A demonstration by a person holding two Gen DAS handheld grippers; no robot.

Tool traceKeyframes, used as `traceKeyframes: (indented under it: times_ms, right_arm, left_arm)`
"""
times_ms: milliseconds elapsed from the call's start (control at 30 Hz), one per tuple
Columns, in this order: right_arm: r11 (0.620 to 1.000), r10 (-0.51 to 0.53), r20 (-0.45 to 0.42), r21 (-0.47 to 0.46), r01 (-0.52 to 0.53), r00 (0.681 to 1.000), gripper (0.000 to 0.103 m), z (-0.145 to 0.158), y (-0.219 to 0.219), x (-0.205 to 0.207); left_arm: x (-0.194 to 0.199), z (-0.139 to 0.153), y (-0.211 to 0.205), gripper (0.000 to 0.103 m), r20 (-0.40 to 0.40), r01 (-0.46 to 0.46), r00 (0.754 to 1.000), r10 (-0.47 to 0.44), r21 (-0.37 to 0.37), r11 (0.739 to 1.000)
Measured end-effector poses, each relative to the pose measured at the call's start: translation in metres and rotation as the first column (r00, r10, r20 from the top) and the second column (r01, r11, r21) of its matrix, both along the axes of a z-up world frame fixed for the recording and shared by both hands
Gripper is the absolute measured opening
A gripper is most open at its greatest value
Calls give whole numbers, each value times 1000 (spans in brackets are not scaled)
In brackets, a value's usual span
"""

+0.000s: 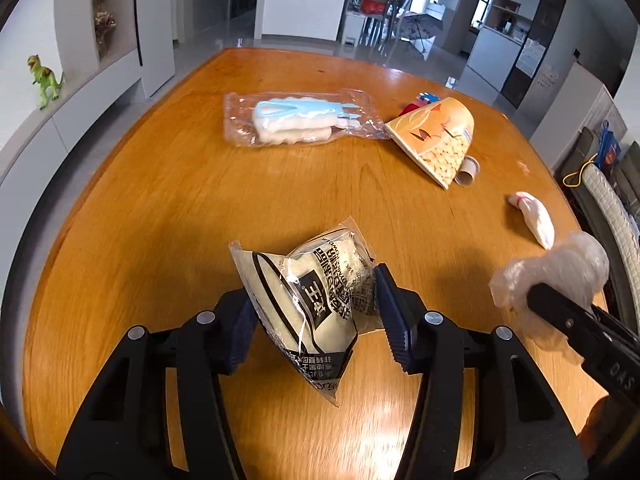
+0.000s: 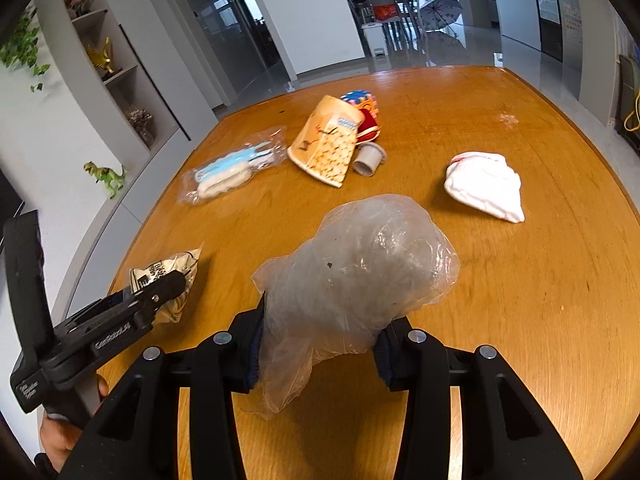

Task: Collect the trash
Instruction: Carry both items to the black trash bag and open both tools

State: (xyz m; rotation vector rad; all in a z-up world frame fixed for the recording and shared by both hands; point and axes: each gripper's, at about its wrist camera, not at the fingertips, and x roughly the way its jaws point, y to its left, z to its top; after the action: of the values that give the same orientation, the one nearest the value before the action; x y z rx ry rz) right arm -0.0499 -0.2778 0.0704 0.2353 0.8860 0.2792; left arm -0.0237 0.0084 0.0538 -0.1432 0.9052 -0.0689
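left wrist view: your left gripper (image 1: 316,312) fingers grasp the snack wrapper (image 1: 308,300); right gripper (image 2: 316,354) clenches the plastic bag (image 2: 352,276); carry both to a bin.

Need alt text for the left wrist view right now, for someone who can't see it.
The left gripper clamps a black-and-white snack wrapper above a wooden table. Beyond lie a clear packet, a tipped paper cup and a white wad; at right, the right gripper holds crumpled clear plastic.

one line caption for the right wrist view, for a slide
Right gripper holds a plastic bag over the table; paper cup beyond.
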Motion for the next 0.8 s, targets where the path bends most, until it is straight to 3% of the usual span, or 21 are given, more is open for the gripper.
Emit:
traceKeyframes:
  times_ms: [400,800]
  right_arm:
    - [984,179,52,-27,-178,982,45,15,72,-74]
    - [889,453,27,-81,-450,891,45,2,175,-160]
  left_arm:
    - [-113,19,52,54,93,-93,992,91,22,995]
    - [-215,2,120,54,110,-270,957,269,-6,963]
